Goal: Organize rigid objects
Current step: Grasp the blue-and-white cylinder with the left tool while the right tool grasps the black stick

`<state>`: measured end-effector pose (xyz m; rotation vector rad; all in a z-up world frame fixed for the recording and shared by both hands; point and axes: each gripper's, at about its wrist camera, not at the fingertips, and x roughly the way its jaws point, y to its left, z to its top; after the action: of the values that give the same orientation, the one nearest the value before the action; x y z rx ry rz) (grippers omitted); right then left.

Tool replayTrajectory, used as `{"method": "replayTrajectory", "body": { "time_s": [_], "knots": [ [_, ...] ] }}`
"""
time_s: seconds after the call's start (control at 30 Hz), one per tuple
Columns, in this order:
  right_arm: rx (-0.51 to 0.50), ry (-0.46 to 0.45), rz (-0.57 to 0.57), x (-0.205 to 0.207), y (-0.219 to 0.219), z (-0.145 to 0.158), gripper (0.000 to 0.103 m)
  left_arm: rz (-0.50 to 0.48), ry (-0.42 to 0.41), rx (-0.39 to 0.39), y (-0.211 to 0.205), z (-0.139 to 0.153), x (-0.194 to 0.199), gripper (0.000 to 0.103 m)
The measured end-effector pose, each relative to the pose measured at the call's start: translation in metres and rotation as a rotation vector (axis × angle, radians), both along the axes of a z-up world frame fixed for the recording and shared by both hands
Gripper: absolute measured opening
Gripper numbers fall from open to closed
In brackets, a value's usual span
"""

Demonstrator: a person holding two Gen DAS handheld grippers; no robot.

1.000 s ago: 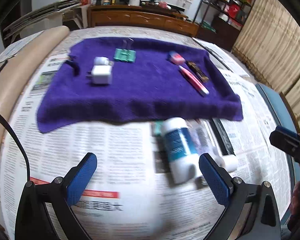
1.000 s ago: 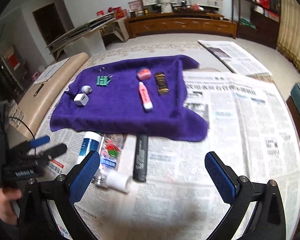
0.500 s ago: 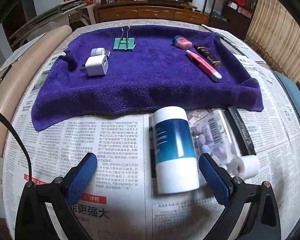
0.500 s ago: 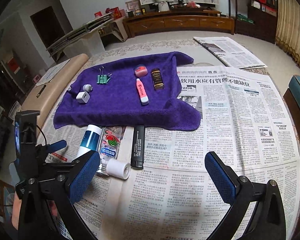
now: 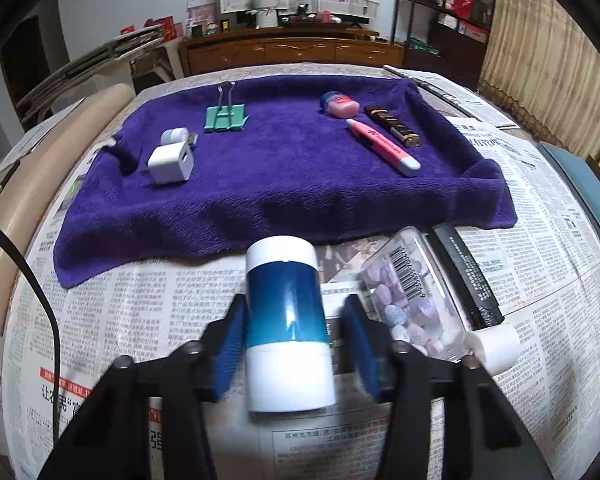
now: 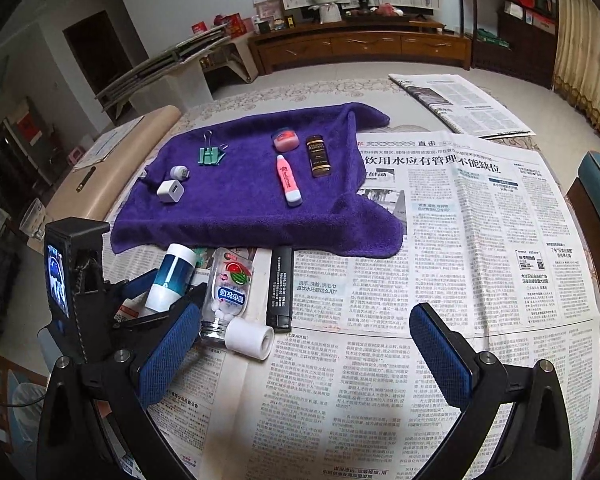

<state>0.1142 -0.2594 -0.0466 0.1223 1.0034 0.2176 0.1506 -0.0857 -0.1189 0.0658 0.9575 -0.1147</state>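
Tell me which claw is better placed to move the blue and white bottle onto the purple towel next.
Left. The left claw has just closed around the blue and white bottle lying on the newspaper, just short of the purple towel. The right claw hangs open over bare newspaper.

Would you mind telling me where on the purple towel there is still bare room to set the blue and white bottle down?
The purple towel is bare in its middle, between the white charger and the pink pen, and along its near edge. The right side is crowded: the pen, the eraser and a dark brown bottle lie close together.

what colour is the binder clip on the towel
Mint green, with silver wire handles. The binder clip shows best in the left wrist view.
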Motion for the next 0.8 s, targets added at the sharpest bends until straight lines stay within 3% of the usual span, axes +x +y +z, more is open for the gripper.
{"method": "replayTrajectory", "body": {
  "time_s": [0.03, 0.5, 0.8],
  "knots": [
    [-0.003, 0.002, 0.000, 0.000, 0.000, -0.001, 0.103, -0.005, 0.002, -0.002, -0.001, 0.000, 0.000, 0.034],
    [-0.030, 0.018, 0.009, 0.002, 0.009, -0.006, 0.103, -0.002, 0.023, -0.058, 0.023, 0.010, -0.008, 0.034],
    [-0.150, 0.018, 0.055, 0.014, 0.038, -0.035, 0.103, 0.022, 0.017, -0.071, 0.065, 0.014, -0.014, 0.034]
  ]
}}
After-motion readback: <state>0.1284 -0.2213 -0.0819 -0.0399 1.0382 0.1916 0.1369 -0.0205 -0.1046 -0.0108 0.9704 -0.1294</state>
